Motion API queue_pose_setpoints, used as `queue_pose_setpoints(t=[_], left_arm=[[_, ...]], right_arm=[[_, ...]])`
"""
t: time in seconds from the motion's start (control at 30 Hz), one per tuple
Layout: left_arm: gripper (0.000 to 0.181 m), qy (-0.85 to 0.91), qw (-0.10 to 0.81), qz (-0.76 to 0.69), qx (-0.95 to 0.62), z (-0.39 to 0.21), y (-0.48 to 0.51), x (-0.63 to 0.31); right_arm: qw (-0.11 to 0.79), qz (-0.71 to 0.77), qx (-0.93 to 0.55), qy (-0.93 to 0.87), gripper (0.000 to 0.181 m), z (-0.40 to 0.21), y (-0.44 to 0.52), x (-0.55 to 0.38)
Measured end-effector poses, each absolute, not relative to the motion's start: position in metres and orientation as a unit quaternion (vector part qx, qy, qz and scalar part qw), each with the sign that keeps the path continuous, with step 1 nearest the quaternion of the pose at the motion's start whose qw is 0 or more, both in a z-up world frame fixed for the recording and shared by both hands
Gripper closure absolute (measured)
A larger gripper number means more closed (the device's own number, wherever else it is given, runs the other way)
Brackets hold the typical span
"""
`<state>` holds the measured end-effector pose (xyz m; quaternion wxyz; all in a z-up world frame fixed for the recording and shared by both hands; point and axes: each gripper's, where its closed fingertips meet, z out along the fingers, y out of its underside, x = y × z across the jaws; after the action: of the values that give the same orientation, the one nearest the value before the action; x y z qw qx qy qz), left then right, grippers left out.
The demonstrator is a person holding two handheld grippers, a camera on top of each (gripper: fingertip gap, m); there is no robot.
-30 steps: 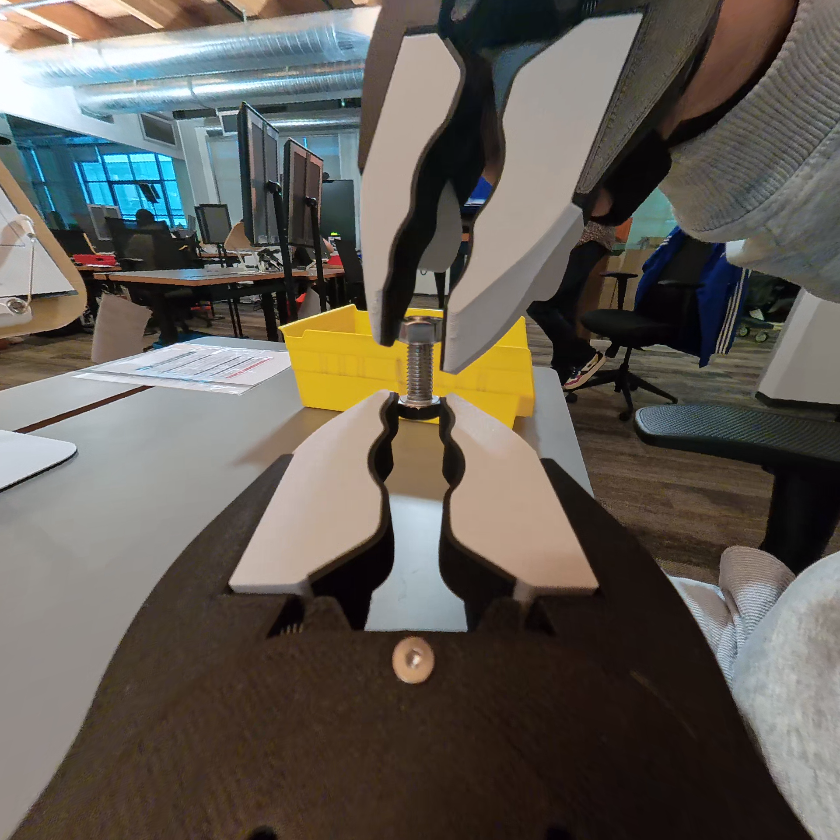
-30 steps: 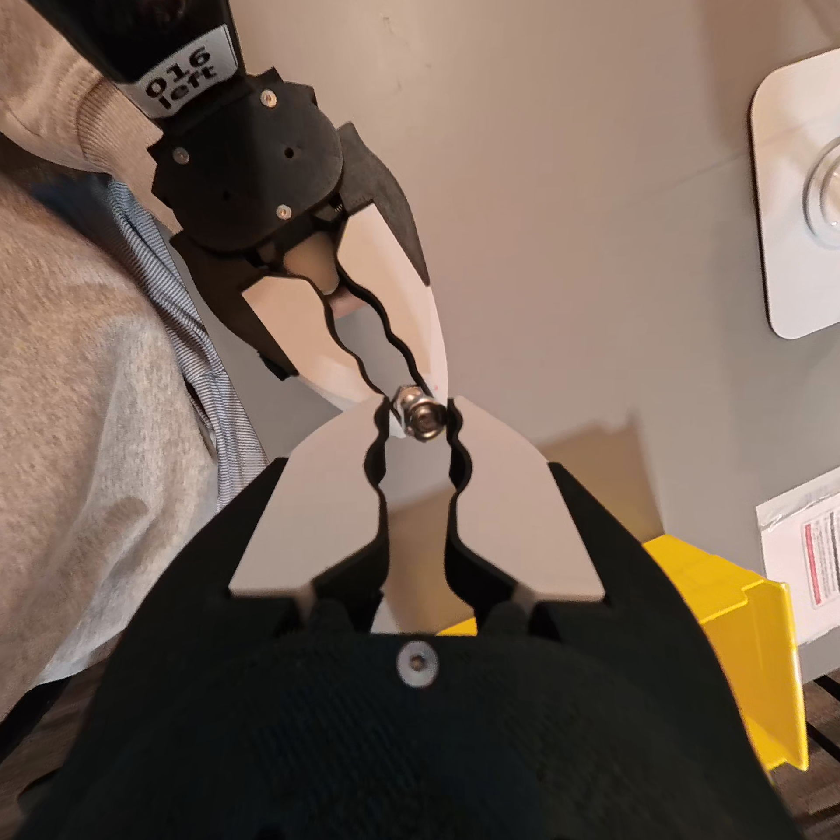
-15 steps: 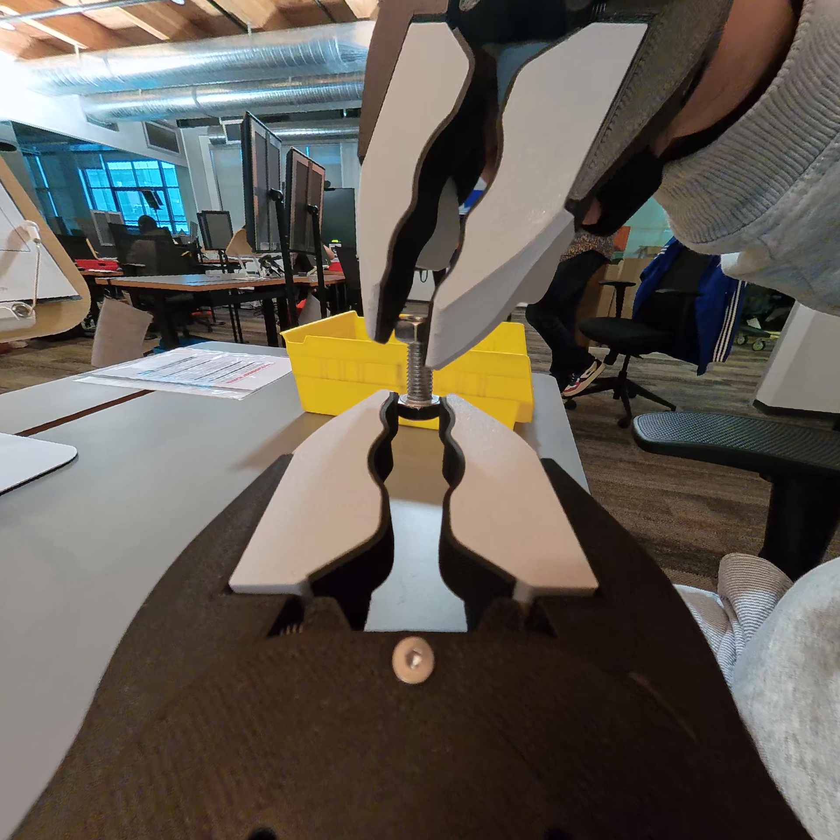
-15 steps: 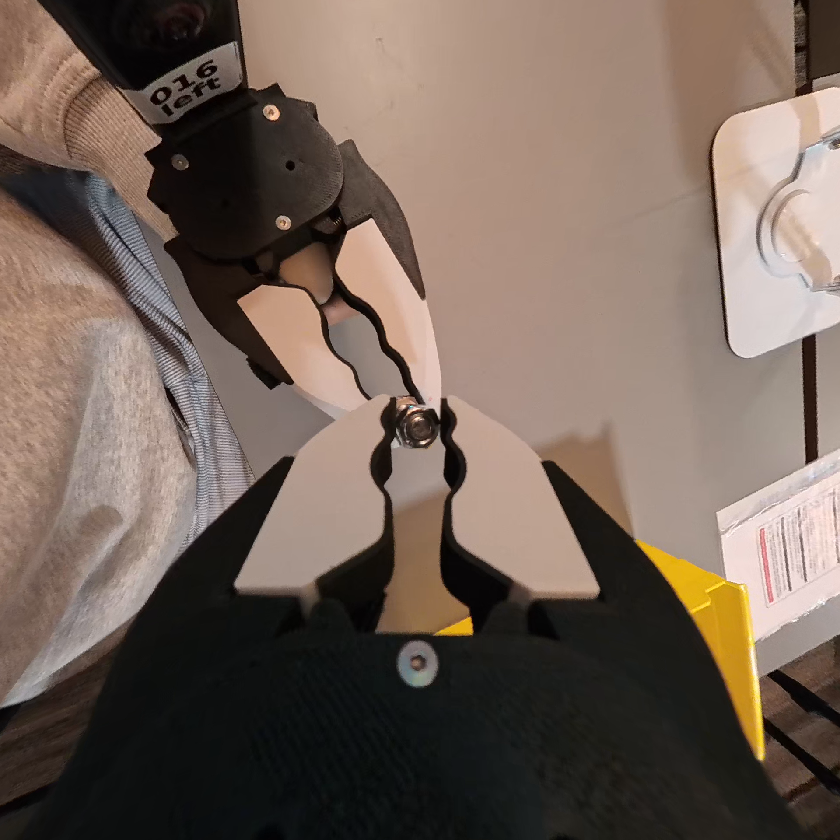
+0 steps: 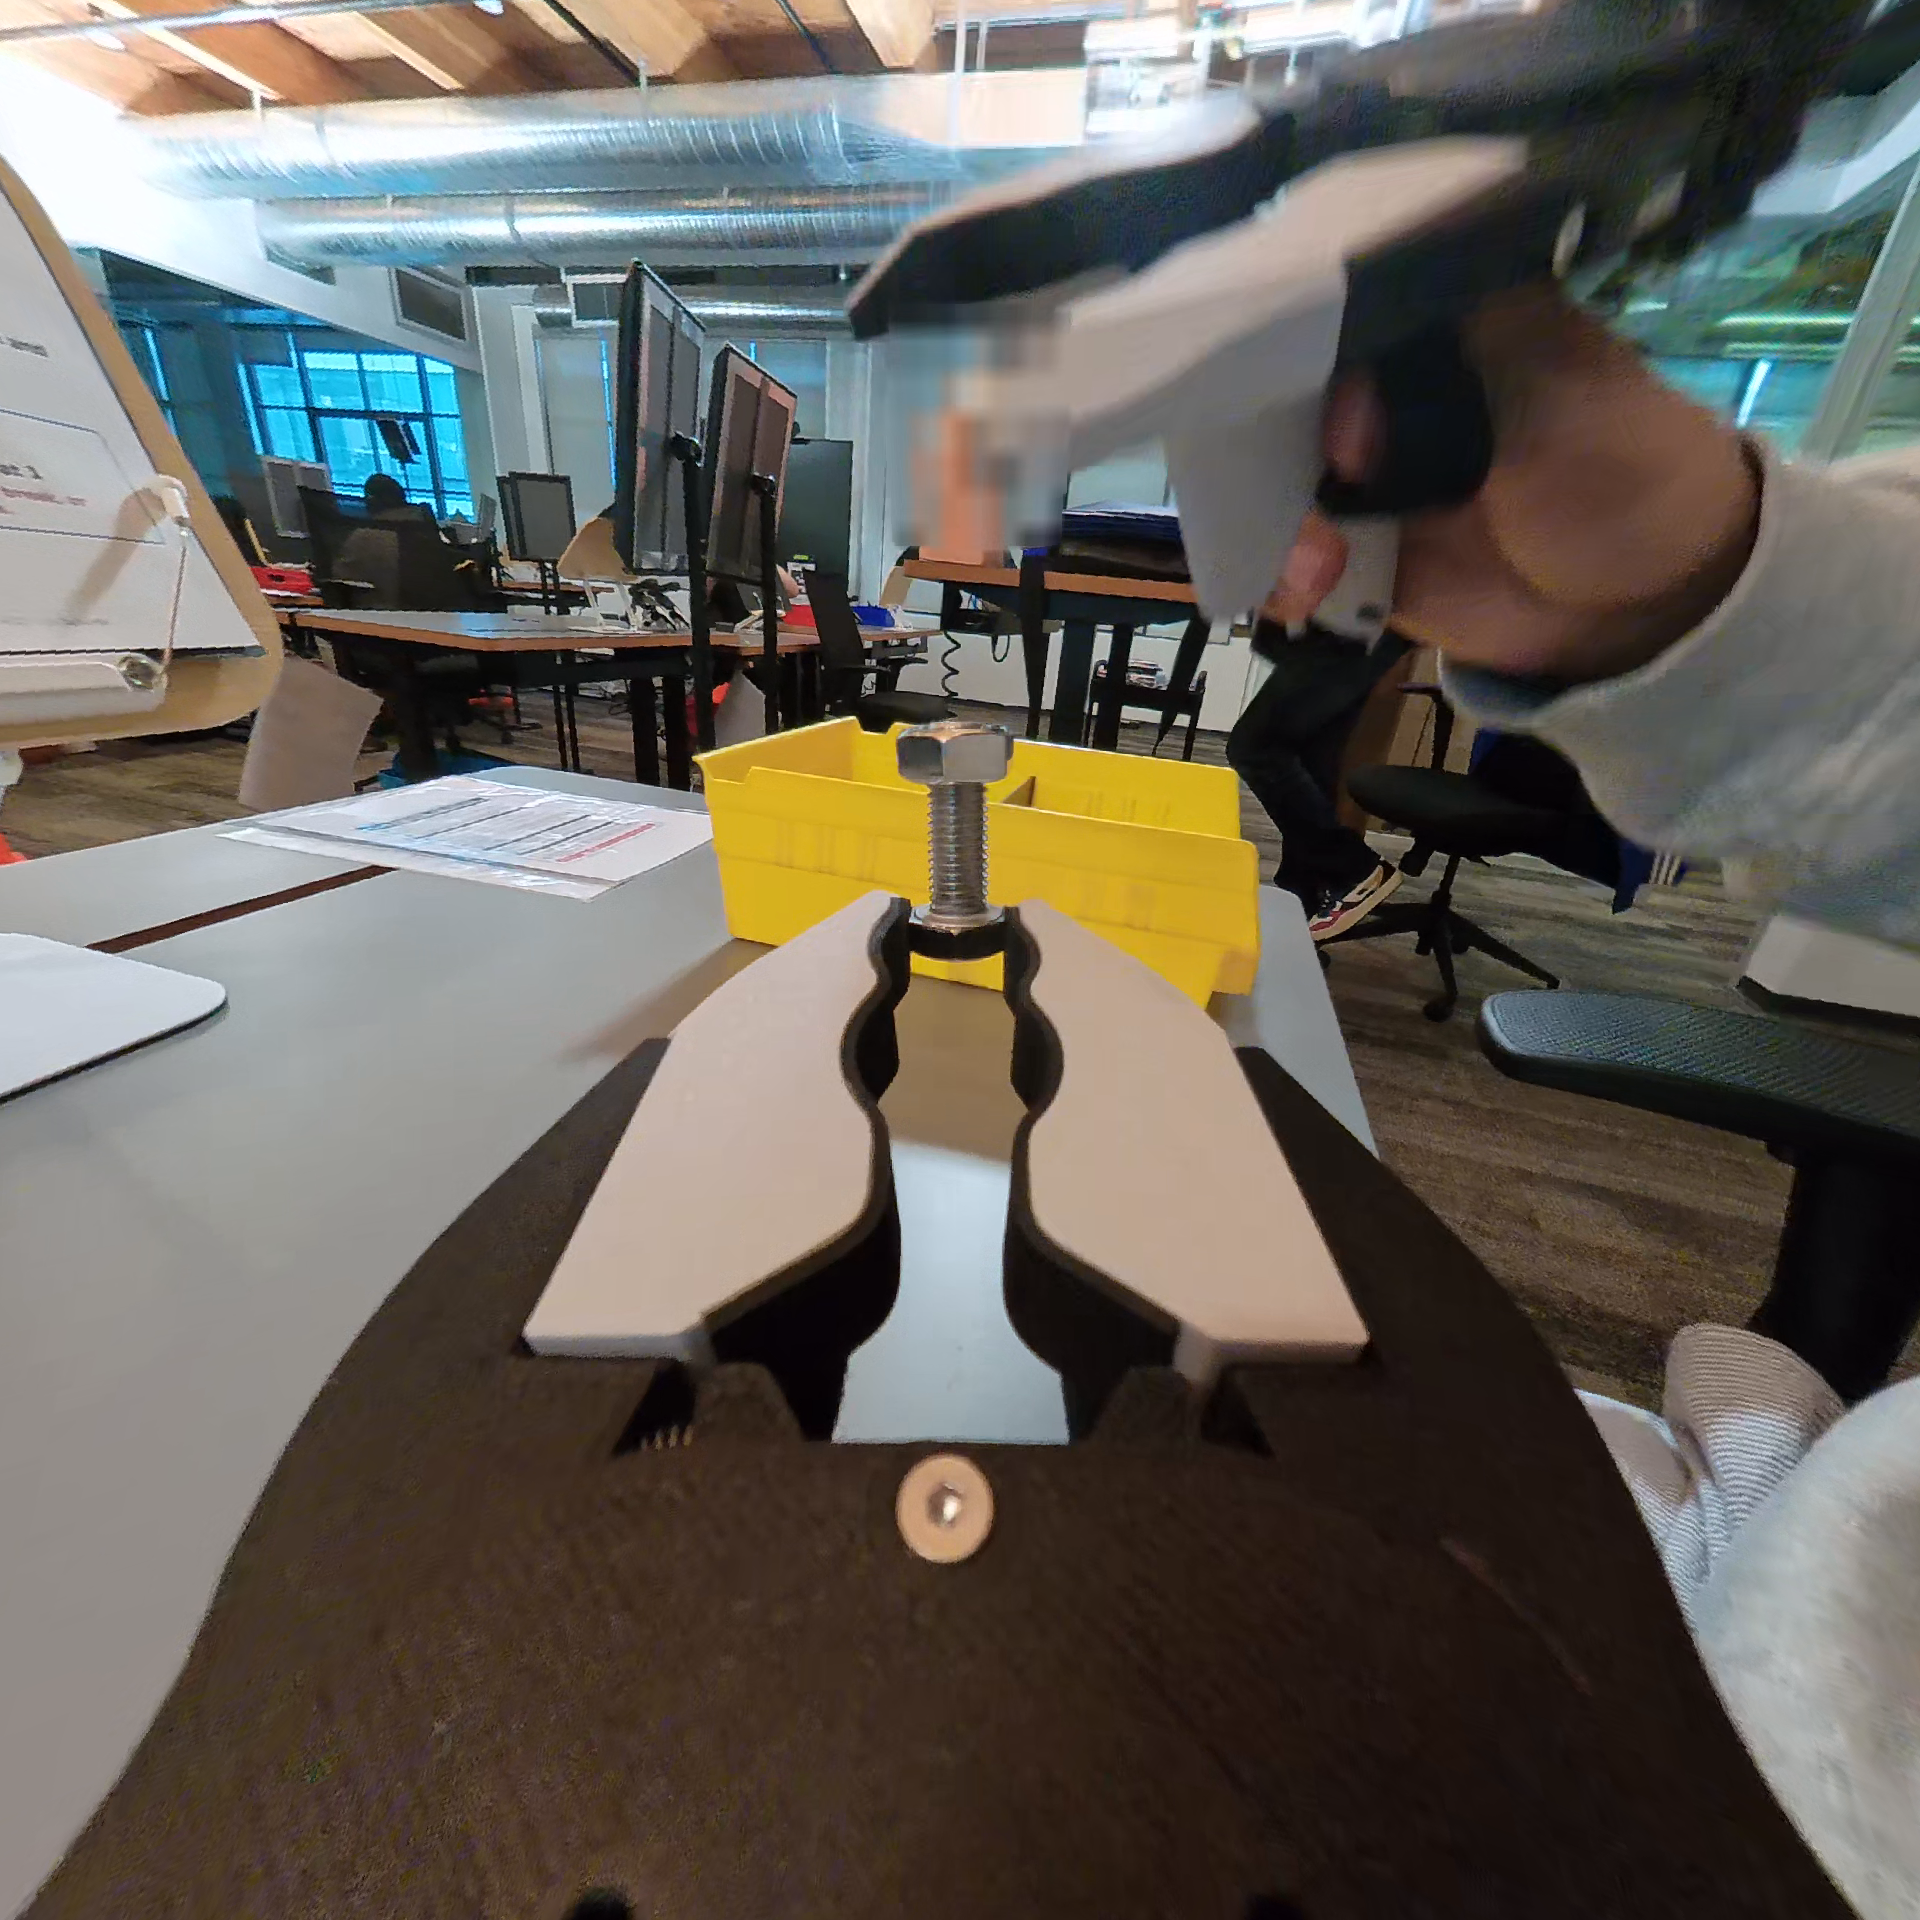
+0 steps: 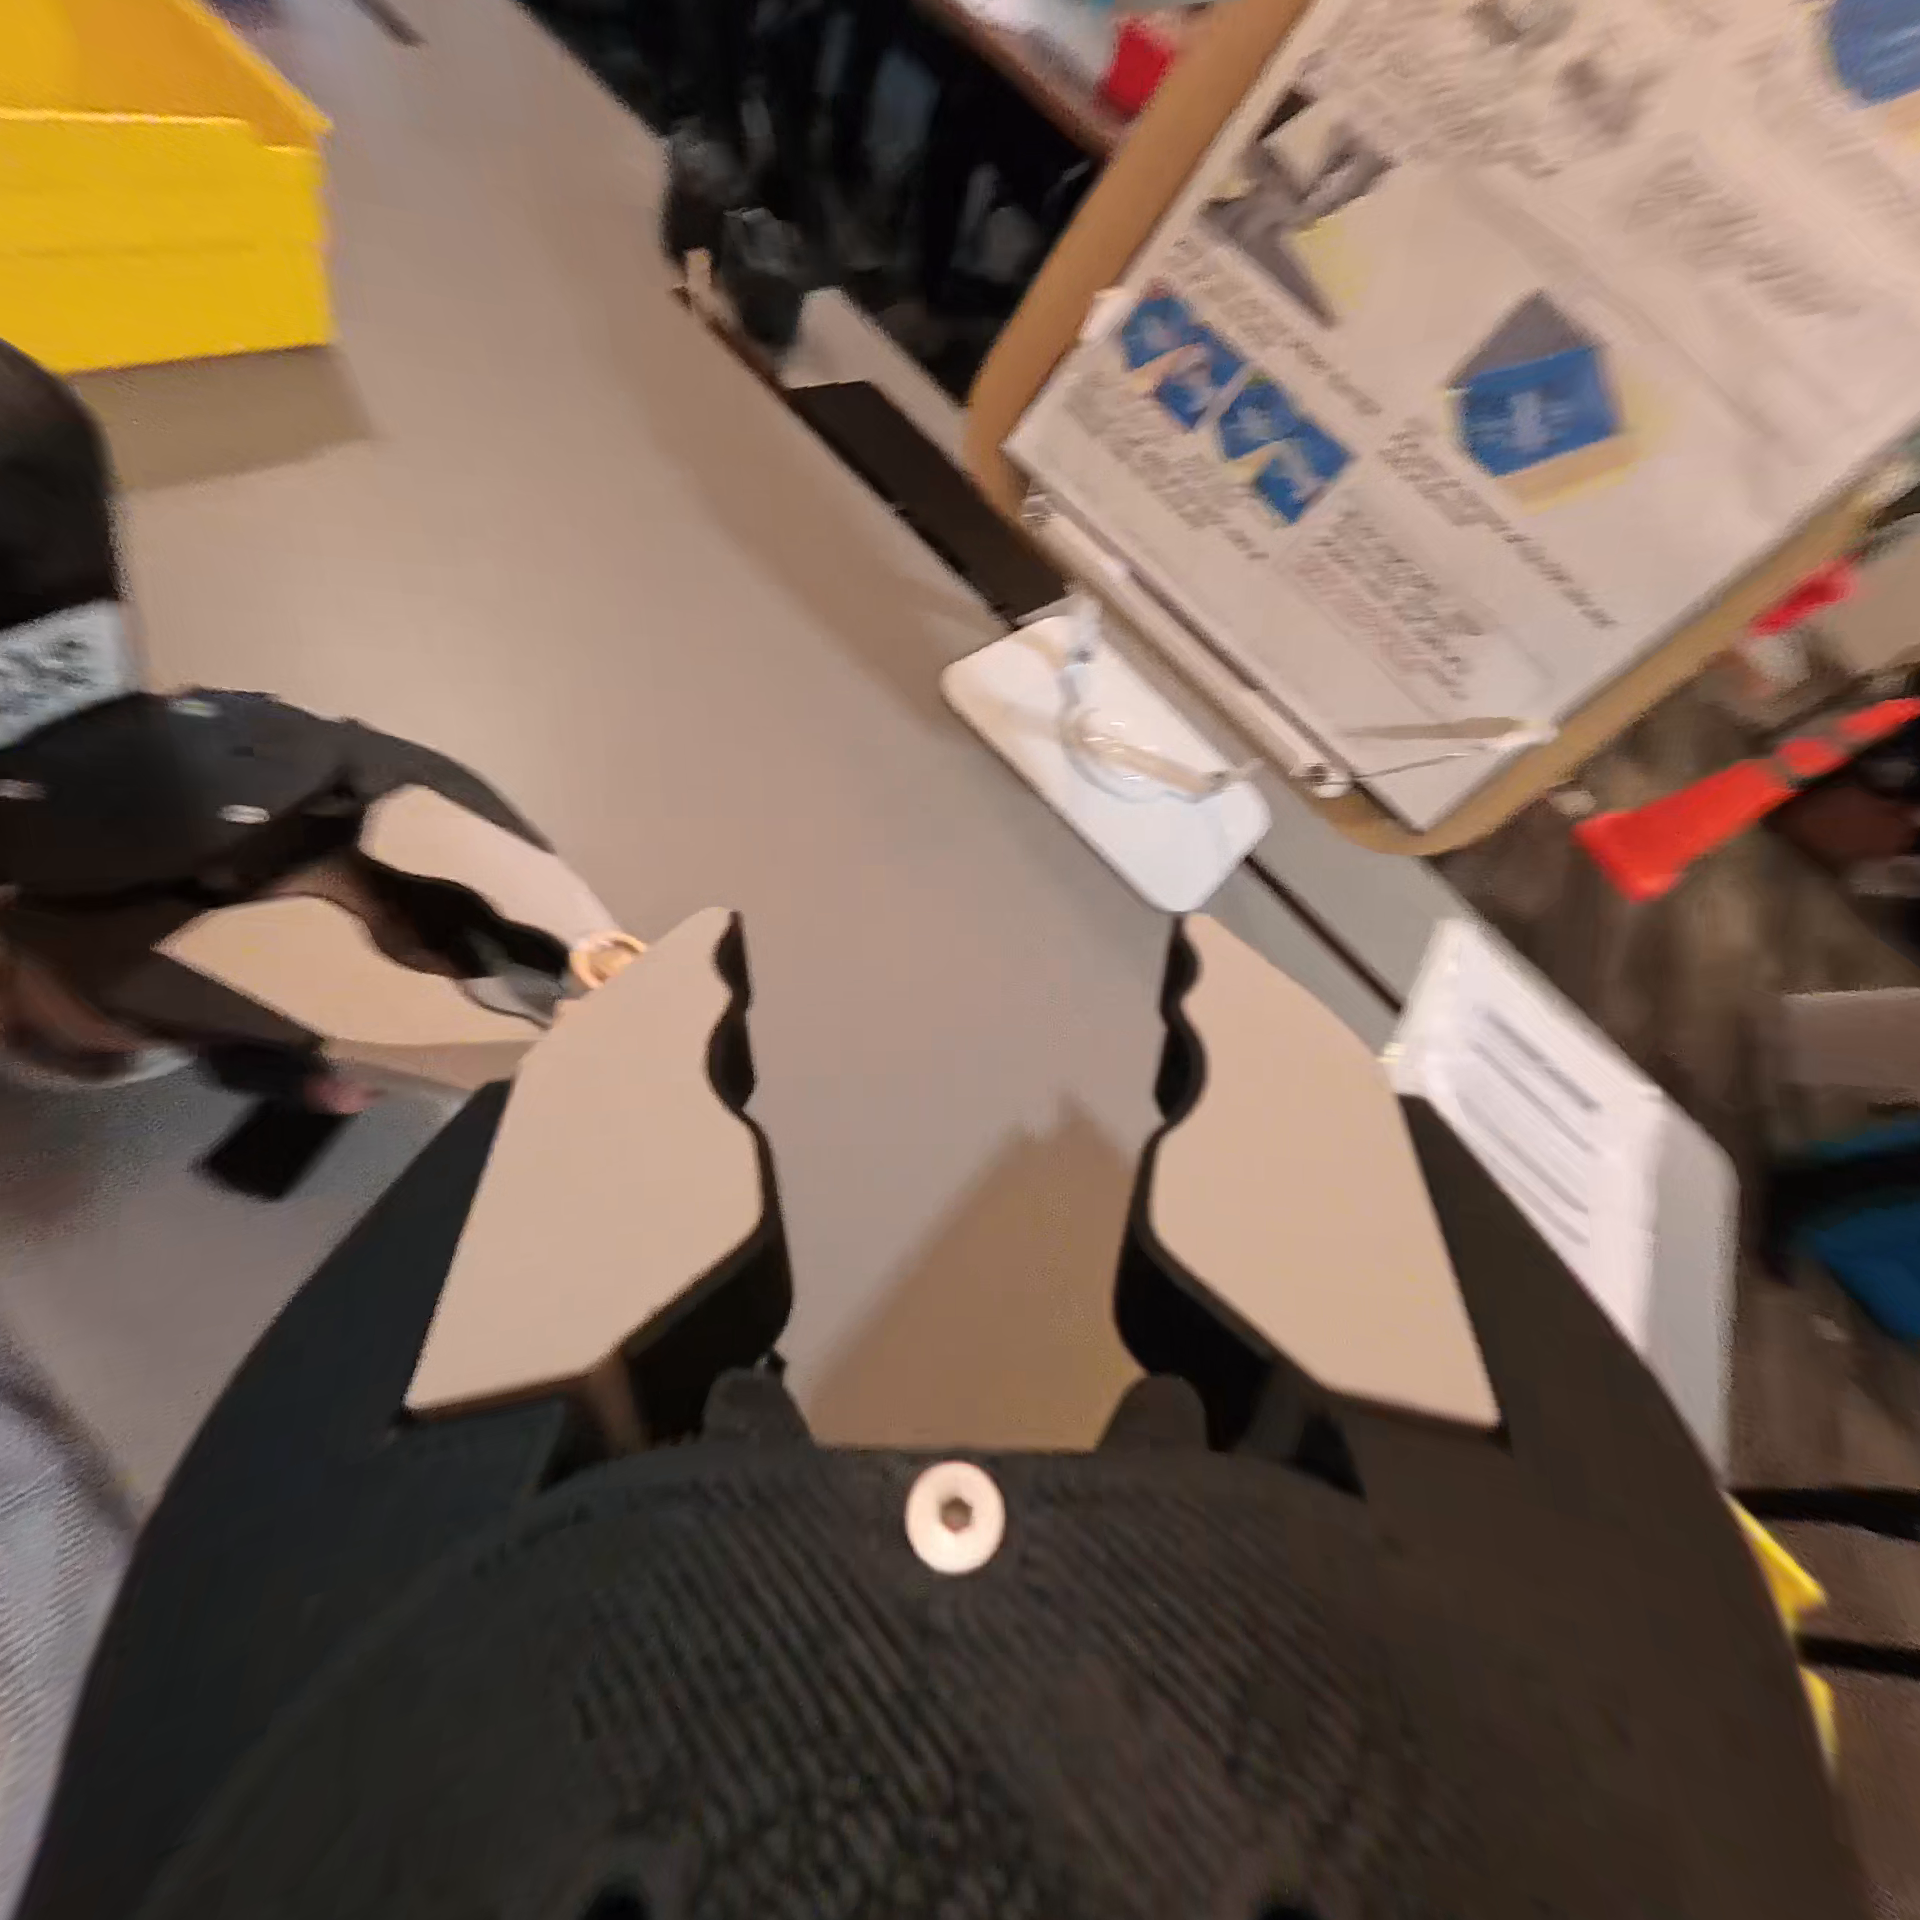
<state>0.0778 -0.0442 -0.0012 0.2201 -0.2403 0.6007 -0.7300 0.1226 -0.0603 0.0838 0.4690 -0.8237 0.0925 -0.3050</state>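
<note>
My left gripper [image 5: 956, 925] is shut on the lower end of a silver hex bolt [image 5: 954, 821], at a dark collar under a washer. It holds the bolt upright, head up, above the grey table [image 5: 364, 1039]. My right gripper [image 6: 956, 935] is open and empty, with its jaws wide apart over the table. In the left wrist view it is blurred, above and to the right of the bolt head [image 5: 914, 358] and clear of it. The right wrist view shows the left gripper [image 6: 603, 951] at the left, with the bolt's end at its tips.
A yellow bin [image 5: 1091, 842] stands just behind the bolt and also shows in the right wrist view [image 6: 156, 208]. A laminated sheet [image 5: 468, 831] lies at the back left. A sign board [image 6: 1507, 364] stands on a white base [image 6: 1101, 748]. An office chair [image 5: 1714, 1060] is on the right.
My right gripper has let go of the bolt head, opened wide and swung up and away to the right. My left gripper still holds the bolt in the same place.
</note>
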Motion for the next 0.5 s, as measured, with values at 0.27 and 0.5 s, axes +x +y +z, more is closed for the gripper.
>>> queue_pose_setpoints(t=[0.27, 0.5], left_arm=[[0.164, 0.585, 0.204, -0.737, -0.27, -0.002, -0.034, 0.089], [0.164, 0.583, 0.208, -0.736, -0.276, -0.004, -0.03, 0.094]], right_arm=[[0.655, -0.349, -0.67, 0.009, 0.181, 0.053, -0.055, 0.077], [0.676, -0.303, -0.672, -0.024, 0.181, 0.048, -0.043, 0.053]])
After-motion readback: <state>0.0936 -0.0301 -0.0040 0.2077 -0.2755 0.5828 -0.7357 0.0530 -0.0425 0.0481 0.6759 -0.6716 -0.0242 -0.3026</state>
